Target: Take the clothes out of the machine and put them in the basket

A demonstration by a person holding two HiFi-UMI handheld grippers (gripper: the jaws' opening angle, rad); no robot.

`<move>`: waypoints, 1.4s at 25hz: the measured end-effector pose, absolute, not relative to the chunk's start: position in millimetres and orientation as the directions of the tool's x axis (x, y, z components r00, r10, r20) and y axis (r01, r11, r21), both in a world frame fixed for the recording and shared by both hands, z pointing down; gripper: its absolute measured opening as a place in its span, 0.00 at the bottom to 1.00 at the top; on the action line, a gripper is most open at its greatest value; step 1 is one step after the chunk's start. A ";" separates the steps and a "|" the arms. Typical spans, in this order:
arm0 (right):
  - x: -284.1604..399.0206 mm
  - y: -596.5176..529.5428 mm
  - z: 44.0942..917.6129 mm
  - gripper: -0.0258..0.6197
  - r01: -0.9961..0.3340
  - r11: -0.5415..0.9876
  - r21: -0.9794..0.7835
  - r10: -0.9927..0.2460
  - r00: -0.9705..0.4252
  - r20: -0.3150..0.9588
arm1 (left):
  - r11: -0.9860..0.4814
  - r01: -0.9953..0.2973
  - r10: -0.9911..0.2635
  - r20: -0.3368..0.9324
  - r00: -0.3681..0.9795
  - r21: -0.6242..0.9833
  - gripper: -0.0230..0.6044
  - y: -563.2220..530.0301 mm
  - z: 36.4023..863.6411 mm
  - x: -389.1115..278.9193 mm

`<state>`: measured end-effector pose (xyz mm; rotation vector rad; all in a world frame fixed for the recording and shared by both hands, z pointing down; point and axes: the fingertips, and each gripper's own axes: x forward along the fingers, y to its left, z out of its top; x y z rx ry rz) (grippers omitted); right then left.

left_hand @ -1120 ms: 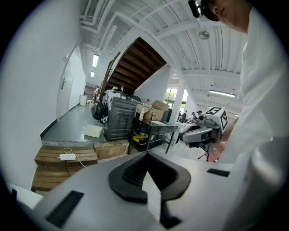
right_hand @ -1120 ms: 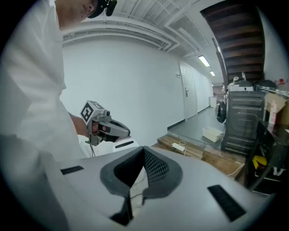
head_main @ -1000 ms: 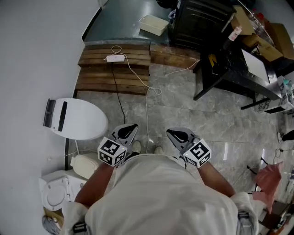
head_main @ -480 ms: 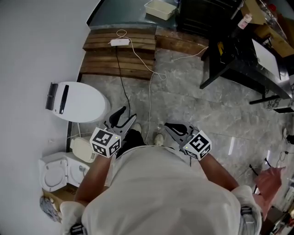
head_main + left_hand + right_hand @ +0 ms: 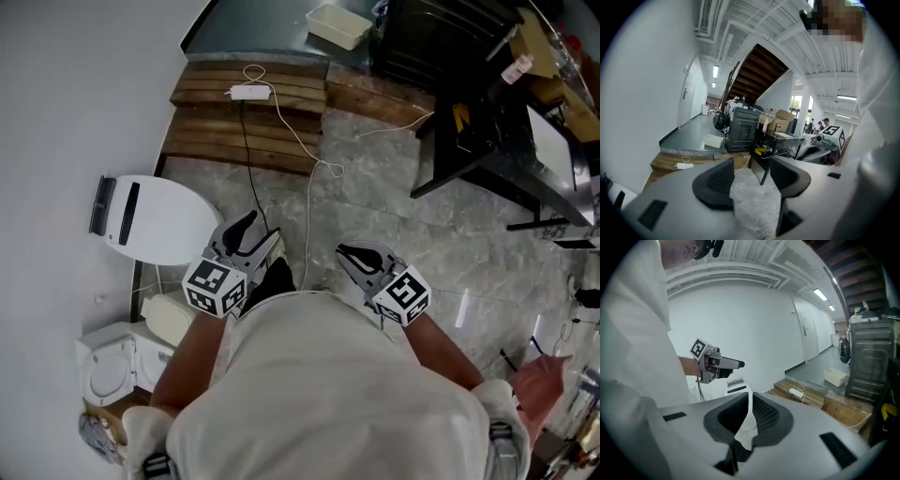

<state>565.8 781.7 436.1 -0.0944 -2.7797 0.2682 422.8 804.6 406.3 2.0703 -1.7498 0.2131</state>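
Observation:
No clothes show in any view. A dark front-loading machine [image 5: 718,121] stands far back on the grey floor, also seen as a round door [image 5: 843,350] in the right gripper view. A white tub [image 5: 337,25] lies near it. My left gripper [image 5: 255,234] is held in front of my body above the marble floor. Its jaws have just been opening and now stand open [image 5: 751,168] with nothing between them. My right gripper [image 5: 351,255] hangs beside it, its pads [image 5: 761,414] drawn together to a thin slit, empty.
A white oval-lidded unit [image 5: 155,220] sits by the left wall. Ahead lies a wooden plank step [image 5: 244,117] with a white power strip [image 5: 249,92] and its cable trailing over the floor. A black table [image 5: 487,122] loaded with boxes stands at the right.
The left gripper's jaws went from shut to open, and it shifted toward the white oval unit. The right gripper stayed shut and shifted only a little.

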 end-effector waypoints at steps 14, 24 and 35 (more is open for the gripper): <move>368.0 706.7 428.8 0.05 0.071 0.979 -0.192 0.147 -0.896 0.420 | -0.158 -0.965 -0.906 0.359 0.226 0.209 0.42 713.2 405.6 234.0; 290.6 628.8 450.9 0.05 0.143 0.960 -0.241 0.241 -0.862 0.446 | -0.020 -0.972 -0.923 0.369 0.108 0.233 0.43 642.6 418.8 136.1; 220.2 492.4 455.2 0.05 0.213 0.947 -0.242 0.296 -0.872 0.390 | 0.026 -0.987 -0.909 0.415 0.042 0.156 0.43 511.9 399.8 75.9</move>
